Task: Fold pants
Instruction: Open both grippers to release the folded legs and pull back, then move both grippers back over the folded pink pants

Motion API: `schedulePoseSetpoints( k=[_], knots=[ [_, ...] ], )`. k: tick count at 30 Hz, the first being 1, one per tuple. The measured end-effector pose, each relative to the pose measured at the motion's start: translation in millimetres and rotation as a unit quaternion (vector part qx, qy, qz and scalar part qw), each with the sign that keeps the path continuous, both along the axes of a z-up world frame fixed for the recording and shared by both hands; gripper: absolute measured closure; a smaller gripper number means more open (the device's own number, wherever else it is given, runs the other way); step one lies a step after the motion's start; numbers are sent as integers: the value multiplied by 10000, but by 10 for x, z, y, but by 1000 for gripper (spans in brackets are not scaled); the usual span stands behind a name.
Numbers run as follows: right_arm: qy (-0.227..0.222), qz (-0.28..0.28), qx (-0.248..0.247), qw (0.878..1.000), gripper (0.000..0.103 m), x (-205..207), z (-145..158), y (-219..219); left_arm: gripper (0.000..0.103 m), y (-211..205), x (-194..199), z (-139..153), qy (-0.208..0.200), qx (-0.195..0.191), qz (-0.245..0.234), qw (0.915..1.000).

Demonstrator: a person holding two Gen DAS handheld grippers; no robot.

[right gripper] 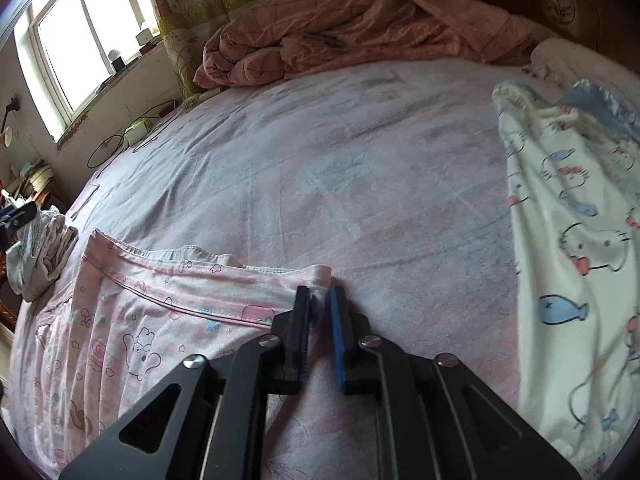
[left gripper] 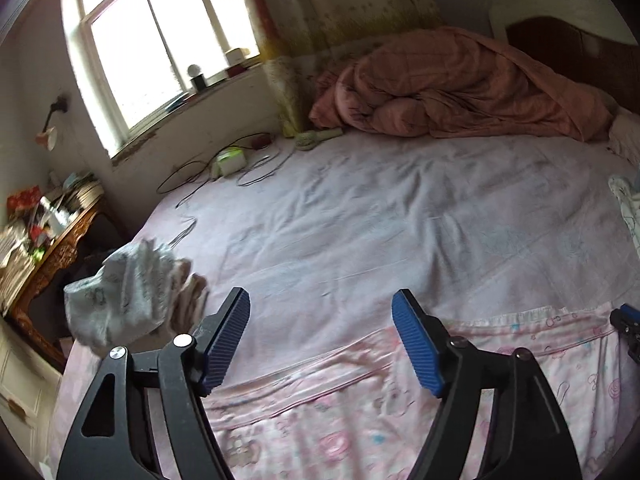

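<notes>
Fingers (left gripper: 320, 312) of left wide, empty; right fingers (right gripper: 320, 300) slightly parted beside pants (right gripper: 160, 320) waistband, nothing blocking

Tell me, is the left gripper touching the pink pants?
Apart. The left wrist view shows the left gripper with jaws wide open and nothing between them, raised above the pink pants.

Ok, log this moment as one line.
task: fold pants | left gripper: open, empty | right gripper: slightly open at pants corner | pants: flat on bed
</notes>
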State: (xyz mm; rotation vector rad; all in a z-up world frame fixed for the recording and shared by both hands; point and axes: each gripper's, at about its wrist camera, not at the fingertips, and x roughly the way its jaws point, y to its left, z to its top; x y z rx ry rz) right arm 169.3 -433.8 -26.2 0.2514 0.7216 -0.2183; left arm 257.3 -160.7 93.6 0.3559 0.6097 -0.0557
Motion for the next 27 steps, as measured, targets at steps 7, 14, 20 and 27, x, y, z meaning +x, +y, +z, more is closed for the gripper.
schedulePoseSetpoints(
  k=[7, 14, 20, 27],
  knots=[
    [-325, -134, -165, 9992, 49, -120, 108, -10, 27, 775, -505, -156, -101, 145, 459, 9988],
    [-488, -534, -469, 9963, 49, -296, 253, 24, 27, 1585, -728, -469, 226, -281, 973, 9946],
    [-653, -301, -1218, 9900, 49, -672, 599, 649, 32, 2056, -982, -582, 437, -532, 1125, 9913],
    [-868, 324, -1470, 9848, 36, -1217, 957, 1627, 29, 2355, -1630, -355, 80, -576, 980, 9935]
  ],
)
